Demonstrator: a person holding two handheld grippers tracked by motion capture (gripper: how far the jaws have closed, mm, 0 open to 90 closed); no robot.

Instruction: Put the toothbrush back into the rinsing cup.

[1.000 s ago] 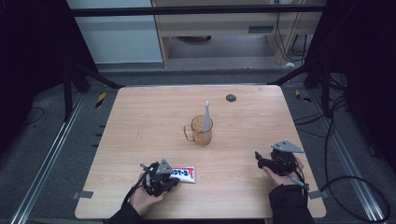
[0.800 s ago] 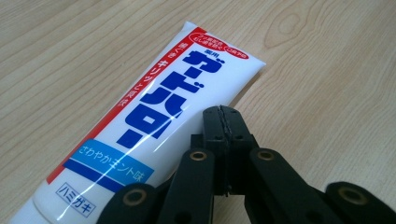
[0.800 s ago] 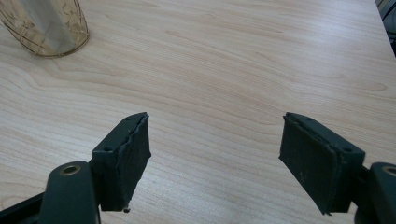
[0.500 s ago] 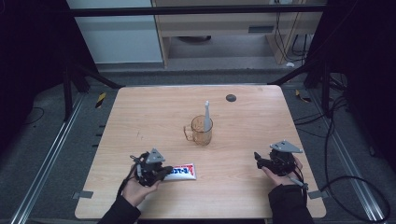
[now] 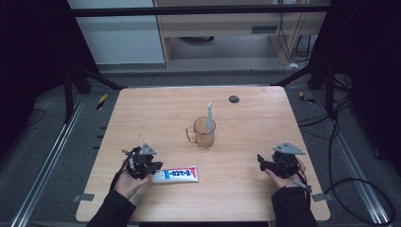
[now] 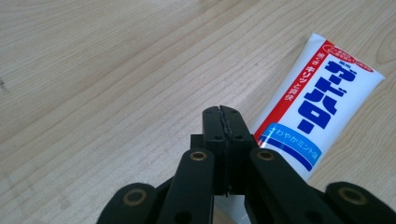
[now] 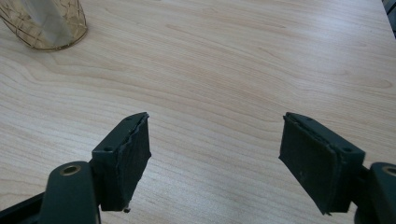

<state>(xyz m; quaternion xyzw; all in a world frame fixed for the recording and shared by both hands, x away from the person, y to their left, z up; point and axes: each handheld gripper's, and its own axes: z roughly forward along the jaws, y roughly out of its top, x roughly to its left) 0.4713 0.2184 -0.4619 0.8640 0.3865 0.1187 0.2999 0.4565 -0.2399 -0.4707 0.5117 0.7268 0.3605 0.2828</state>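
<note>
A white toothpaste tube with red and blue print lies flat near the table's front left. In the left gripper view the tube lies just right of the jaws, its near end passing under them. My left gripper is shut, pads pressed together with nothing between them. A clear amber mug stands mid-table with a white toothbrush upright in it. My right gripper rests at the front right, open over bare wood, with the mug far off to its upper left.
A small dark round disc lies near the table's far edge. Cables trail from both grippers toward the front edge. Dark frame posts and floor cables surround the table.
My left gripper has pulled back to the left, off the tube's near end. The tube has shifted slightly left. The right gripper has stayed put.
</note>
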